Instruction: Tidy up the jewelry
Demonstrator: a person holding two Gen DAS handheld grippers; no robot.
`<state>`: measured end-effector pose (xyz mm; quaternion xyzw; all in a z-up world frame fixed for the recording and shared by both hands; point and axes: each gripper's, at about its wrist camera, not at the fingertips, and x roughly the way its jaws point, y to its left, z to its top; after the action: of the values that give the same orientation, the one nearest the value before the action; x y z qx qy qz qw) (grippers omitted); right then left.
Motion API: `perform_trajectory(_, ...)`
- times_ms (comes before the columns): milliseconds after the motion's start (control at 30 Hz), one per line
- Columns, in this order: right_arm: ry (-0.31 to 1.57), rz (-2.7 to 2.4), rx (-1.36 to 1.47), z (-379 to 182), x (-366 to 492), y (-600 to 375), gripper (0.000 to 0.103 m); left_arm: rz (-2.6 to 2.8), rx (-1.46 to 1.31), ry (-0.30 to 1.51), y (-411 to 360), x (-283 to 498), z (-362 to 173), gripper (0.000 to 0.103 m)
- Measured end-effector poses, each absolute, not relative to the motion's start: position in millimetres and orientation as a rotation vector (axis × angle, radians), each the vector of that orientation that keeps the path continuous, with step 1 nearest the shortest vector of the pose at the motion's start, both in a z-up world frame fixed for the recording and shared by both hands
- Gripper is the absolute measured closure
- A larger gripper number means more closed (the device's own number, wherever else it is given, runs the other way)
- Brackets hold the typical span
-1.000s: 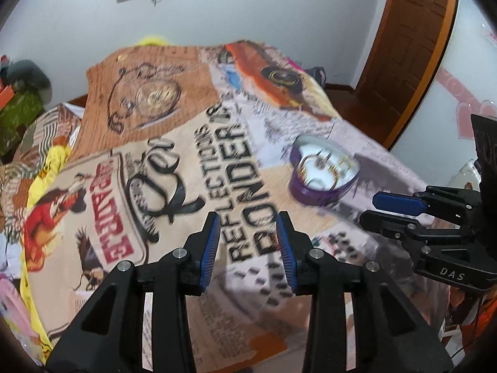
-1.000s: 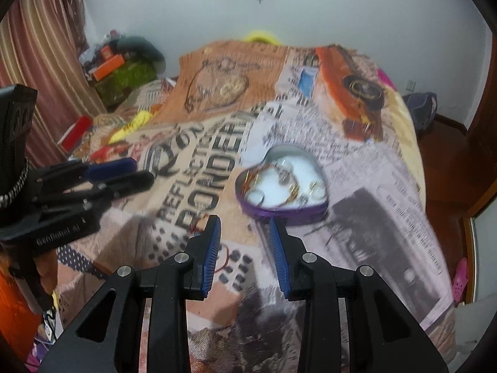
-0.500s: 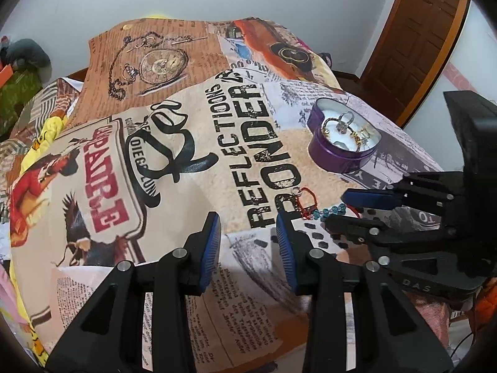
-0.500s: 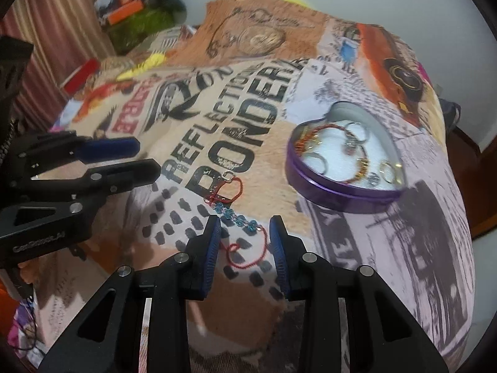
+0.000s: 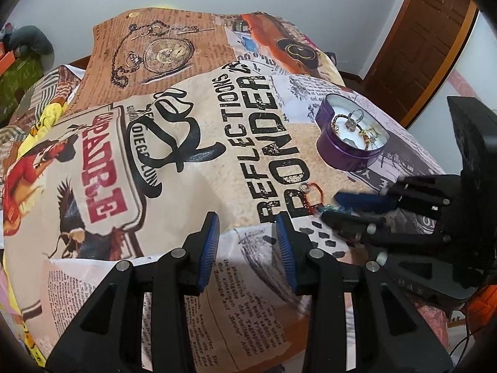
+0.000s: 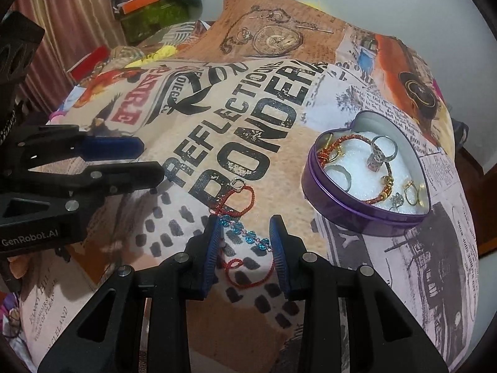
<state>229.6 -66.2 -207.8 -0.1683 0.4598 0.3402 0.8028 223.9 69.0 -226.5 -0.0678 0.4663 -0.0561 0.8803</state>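
Both grippers have dropped closer to the bed since a second ago, and the red cord bracelet with blue beads (image 6: 245, 236), out of sight then, now lies right between the right gripper (image 6: 247, 239) pads. Those jaws have just been closing, yet the fingers are still apart, straddling the bead strand without pressing it. The left gripper (image 5: 248, 245) hovers over bare bedspread, fingers apart with nothing between them, the gap unchanged. The purple heart-shaped tin (image 6: 338, 205) has slid nearer in view; it sits open just beyond the bracelet, rings and another red bracelet on its white lining. Everything rests on a printed bedspread (image 5: 192, 186) with bold lettering and a pocket-watch picture. Behind: a pale wall, a brown wooden door (image 5: 413, 46) on the right, striped curtains (image 6: 56, 40) and clutter on the left.
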Motion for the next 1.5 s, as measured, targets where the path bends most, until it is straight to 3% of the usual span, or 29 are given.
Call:
perform_trajectory(67, 0.986, 0.751, -0.361, -208.1, 228.2, -67.3, 0.096, -0.121, -0.137, 0.970, 67.3, 223.7, -225.2, 0.066)
perform_trajectory(900, 0.838, 0.623, -0.121, -162.8, 234.8, -142.2, 0.096, -0.194, -0.053, 0.987, 17.1, 267.3, -239.1, 0.067)
perform_trajectory(1367, 0.864, 0.609, -0.066, -173.3, 244.8, -152.0, 0.096, -0.201, -0.032, 0.976, 13.9, 272.0, -245.4, 0.093)
perform_trajectory(1500, 0.858, 0.605, -0.068, -169.8, 243.6, -154.1, 0.096, -0.204, -0.032, 0.975, 13.6, 271.1, -244.7, 0.094)
